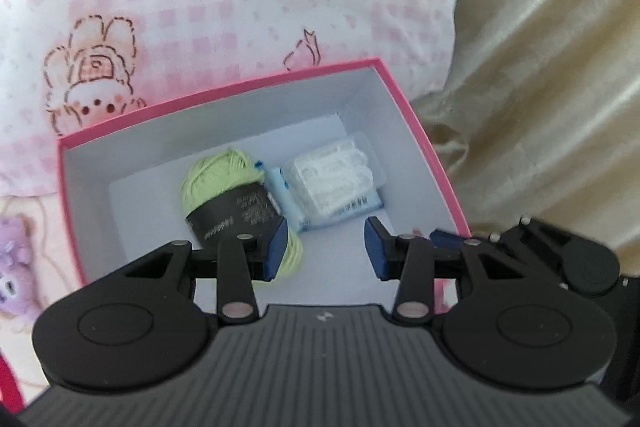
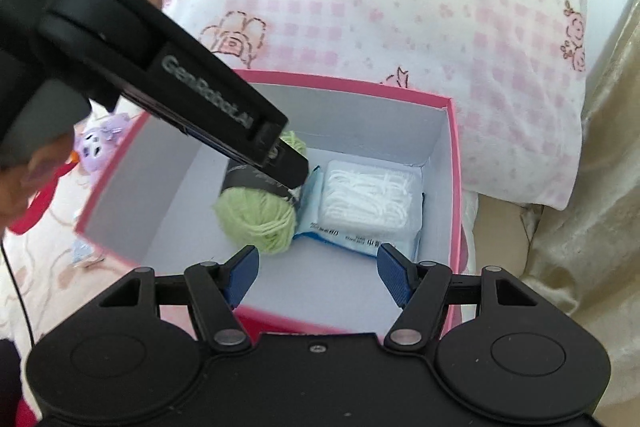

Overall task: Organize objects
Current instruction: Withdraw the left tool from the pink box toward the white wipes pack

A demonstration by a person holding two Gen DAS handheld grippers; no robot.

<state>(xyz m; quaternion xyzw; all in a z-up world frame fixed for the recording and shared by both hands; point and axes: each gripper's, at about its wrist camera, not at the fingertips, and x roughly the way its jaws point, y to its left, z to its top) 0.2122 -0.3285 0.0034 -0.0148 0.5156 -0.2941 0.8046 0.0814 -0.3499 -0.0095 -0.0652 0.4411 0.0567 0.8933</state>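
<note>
Just beyond the blue pads of the left gripper (image 1: 325, 247), whose jaws stand apart with nothing between them, lies a green yarn ball (image 1: 236, 199) on the white floor of the pink box (image 1: 224, 91); its near end sits behind the left pad, not pinched by it. The right gripper (image 2: 318, 277) hangs over the box's near rim, its jaws also parted and empty, with the yarn ball (image 2: 258, 213) ahead of its left pad and a blue-edged packet (image 2: 352, 227) ahead of its right. The yarn ball lies on its side, its long axis running from near to far, a dark paper band round its middle. Touching its right flank is the packet, with a clear pack of white pieces (image 2: 368, 201) on top. Past the box spreads a pink checked pillow (image 2: 380, 27), and a gold cloth (image 1: 552, 67) to the right
</note>
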